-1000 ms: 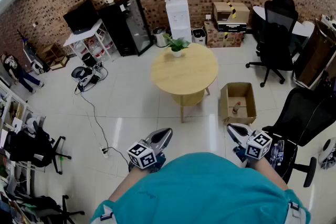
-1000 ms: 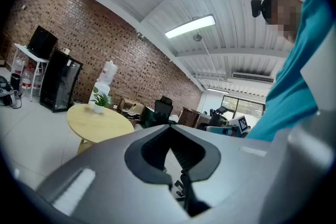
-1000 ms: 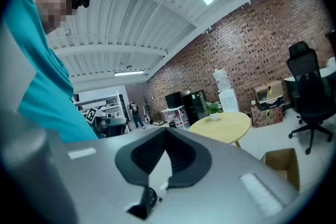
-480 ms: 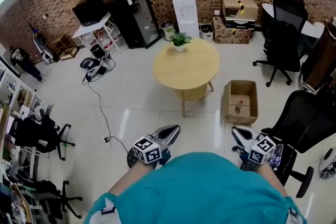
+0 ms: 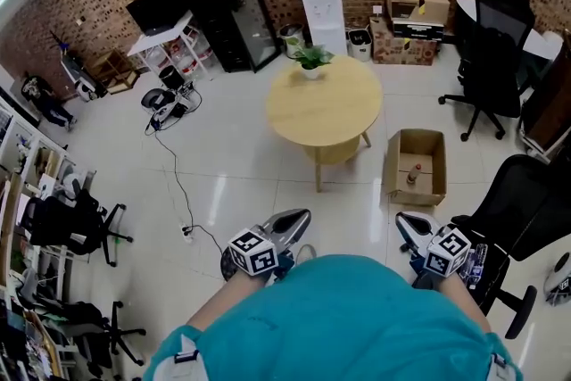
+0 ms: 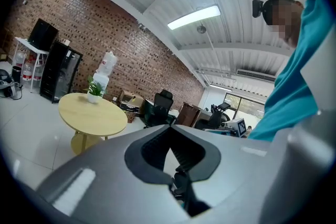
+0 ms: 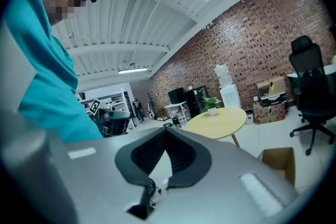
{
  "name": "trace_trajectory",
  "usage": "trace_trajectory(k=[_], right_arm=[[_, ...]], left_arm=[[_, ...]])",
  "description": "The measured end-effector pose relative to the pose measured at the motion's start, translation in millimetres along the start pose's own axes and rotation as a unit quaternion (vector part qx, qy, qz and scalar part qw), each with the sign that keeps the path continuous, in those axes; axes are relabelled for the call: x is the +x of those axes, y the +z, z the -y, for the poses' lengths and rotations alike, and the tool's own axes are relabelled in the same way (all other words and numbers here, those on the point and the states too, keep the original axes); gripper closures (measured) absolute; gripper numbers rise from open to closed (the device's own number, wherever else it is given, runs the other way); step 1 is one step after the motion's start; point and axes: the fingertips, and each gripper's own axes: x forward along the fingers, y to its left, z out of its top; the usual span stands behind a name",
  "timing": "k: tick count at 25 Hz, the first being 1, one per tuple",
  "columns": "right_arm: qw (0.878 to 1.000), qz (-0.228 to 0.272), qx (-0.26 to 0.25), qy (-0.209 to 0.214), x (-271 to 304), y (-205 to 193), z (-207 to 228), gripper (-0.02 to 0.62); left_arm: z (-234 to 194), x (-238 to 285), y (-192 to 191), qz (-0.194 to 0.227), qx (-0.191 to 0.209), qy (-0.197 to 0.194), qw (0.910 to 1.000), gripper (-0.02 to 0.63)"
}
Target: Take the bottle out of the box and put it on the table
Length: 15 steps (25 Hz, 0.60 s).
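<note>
A small bottle (image 5: 413,175) stands in an open cardboard box (image 5: 393,167) on the floor, right of a round wooden table (image 5: 326,107). A potted plant (image 5: 311,58) sits at the table's far edge. My left gripper (image 5: 302,216) and right gripper (image 5: 401,219) are held level in front of my body, well short of the box, both shut and empty. In the left gripper view the jaws of that gripper (image 6: 169,126) meet, with the table (image 6: 89,110) ahead on the left. The right gripper (image 7: 167,129) points past the table (image 7: 215,120), the box (image 7: 278,162) low on the right.
A black office chair (image 5: 513,210) stands close on my right and another (image 5: 496,49) is by the back wall. A water dispenser (image 5: 323,0), a black cabinet (image 5: 234,22) and stacked cartons (image 5: 410,27) line the brick wall. A cable (image 5: 178,192) crosses the floor on the left.
Both grippers have travelled forward across the floor with the person, towards the table and box. Their jaws have stayed shut and empty.
</note>
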Motion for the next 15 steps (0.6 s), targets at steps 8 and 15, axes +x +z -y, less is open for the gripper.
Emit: trace_trajectory(k=[8,15], right_arm=[[0.998,-0.016,-0.022,-0.049,133.0,33.6,-39.8,0.594],[0.996,-0.027,-0.028,-0.084,278.6,46.8,-68.4,0.594]], left_arm=[[-110.7,-65.6,67.1,0.025,-0.004,-0.050,0.9984,0.606],[-241.1,-134.2,128.7,0.035,-0.004,-0.084,0.9959,0.606]])
